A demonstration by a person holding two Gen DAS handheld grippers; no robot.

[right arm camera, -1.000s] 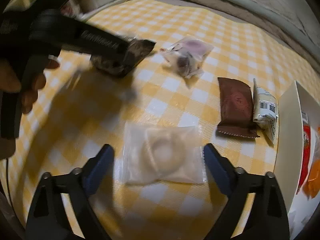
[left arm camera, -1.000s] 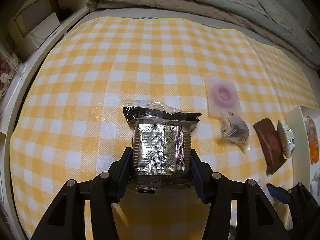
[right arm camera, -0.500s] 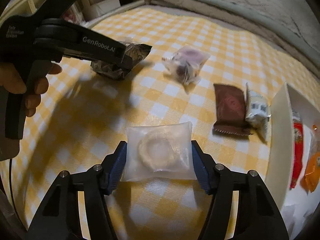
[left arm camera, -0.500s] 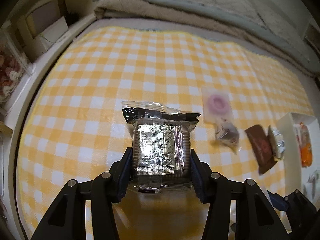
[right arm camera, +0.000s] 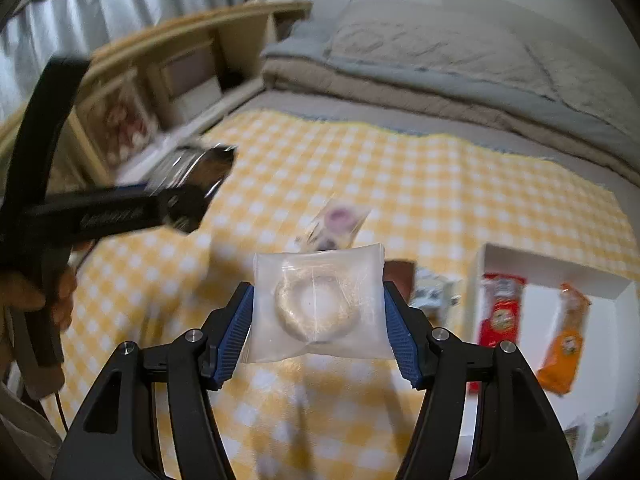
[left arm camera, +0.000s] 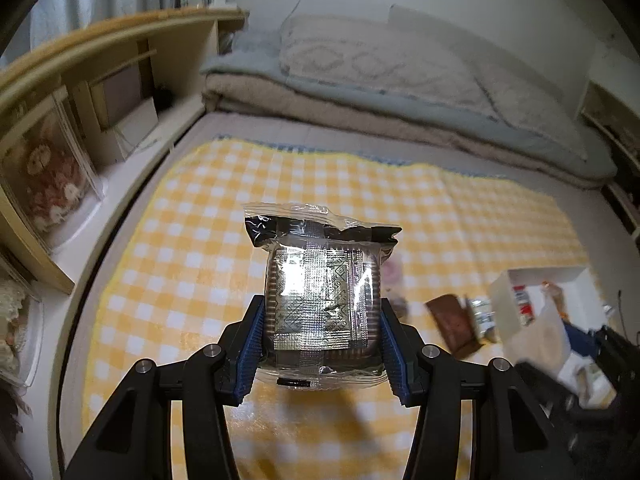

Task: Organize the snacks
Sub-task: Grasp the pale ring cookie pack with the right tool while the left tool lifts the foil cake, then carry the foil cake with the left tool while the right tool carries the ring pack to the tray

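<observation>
Left claw point(left arm camera: 320, 340) clamps a silver cookie pack point(left arm camera: 322, 300); right claw point(right arm camera: 318, 328) clamps a clear ring-snack bag point(right arm camera: 316, 304). Both are now lifted off the checked cloth point(right arm camera: 440, 184). Only the right view shows the white box's point(right arm camera: 560, 276) packets clearly.

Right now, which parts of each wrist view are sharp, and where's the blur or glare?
Left wrist view: the foil snack pack is sharp between the left gripper pads, with glare on the foil; the white box and right edge smear. Right wrist view: the clear ring-snack bag in the right gripper is crisp; the shelf is motion-blurred. Both views bow straight lines.
</observation>
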